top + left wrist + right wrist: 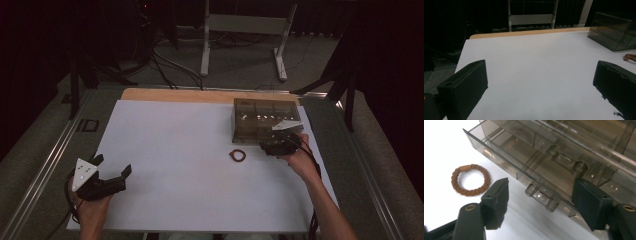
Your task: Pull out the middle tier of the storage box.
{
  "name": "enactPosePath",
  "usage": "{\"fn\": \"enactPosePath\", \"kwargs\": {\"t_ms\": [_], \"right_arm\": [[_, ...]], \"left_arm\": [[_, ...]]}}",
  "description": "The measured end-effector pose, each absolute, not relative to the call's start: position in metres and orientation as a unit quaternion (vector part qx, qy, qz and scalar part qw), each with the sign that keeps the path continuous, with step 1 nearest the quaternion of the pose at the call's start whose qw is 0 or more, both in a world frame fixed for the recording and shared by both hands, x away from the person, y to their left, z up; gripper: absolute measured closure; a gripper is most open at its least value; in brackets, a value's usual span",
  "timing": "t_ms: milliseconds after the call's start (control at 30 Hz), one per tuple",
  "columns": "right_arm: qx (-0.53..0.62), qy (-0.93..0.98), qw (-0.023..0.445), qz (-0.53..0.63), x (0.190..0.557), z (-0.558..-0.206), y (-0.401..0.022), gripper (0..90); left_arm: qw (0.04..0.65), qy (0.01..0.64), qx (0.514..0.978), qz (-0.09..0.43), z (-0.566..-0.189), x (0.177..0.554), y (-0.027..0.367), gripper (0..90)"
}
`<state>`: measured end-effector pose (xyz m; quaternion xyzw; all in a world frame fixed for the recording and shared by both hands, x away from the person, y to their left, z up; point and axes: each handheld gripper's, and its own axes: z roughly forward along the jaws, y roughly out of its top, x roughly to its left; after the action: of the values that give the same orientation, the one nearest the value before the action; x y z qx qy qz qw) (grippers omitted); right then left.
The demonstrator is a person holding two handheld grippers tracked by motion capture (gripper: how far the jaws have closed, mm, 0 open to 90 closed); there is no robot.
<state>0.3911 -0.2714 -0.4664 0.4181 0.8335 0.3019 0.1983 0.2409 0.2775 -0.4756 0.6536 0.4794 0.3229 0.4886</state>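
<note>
A smoky clear plastic drawer box stands at the far right of the white sheet. My right gripper is at its near front. In the right gripper view its jaws stand on either side of a drawer's clear handle, with gaps between pads and handle, so it is open. A brown braided hair tie lies flat on the sheet just left of that gripper. My left gripper rests near the front left, open and with nothing between its jaws. The box and hair tie lie far to its right.
The sheet covers a wooden tabletop whose far edge shows. Behind the table, a metal frame and cables are on the floor. Metal rails run along both table sides. The box's upper drawer handle sits above the lower one.
</note>
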Motion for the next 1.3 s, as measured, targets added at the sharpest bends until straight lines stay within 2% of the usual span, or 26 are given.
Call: {"fn": "enactPosePath", "kwargs": {"t_ms": [133, 467, 767, 1300], "right_arm": [[0.414, 0.838, 0.197, 0.296, 0.3889, -0.4654, -0.2721, 35.2], [0.415, 0.84, 0.198, 0.288, 0.3973, -0.4733, -0.2685, 32.7], [0.414, 0.844, 0.206, 0.273, 0.3969, -0.4746, -0.2689, 38.9], [0.414, 0.846, 0.203, 0.267, 0.393, -0.4731, -0.2681, 42.5]], "left_arm": [[0.486, 0.477, 0.657, 0.323, -0.4755, 0.2414, 0.2765, 1.0], [0.488, 0.478, 0.655, 0.323, -0.4753, 0.2406, 0.2774, 1.1], [0.488, 0.478, 0.655, 0.324, -0.4752, 0.2407, 0.2771, 1.1], [0.486, 0.478, 0.656, 0.324, -0.4753, 0.2408, 0.277, 1.1]]}}
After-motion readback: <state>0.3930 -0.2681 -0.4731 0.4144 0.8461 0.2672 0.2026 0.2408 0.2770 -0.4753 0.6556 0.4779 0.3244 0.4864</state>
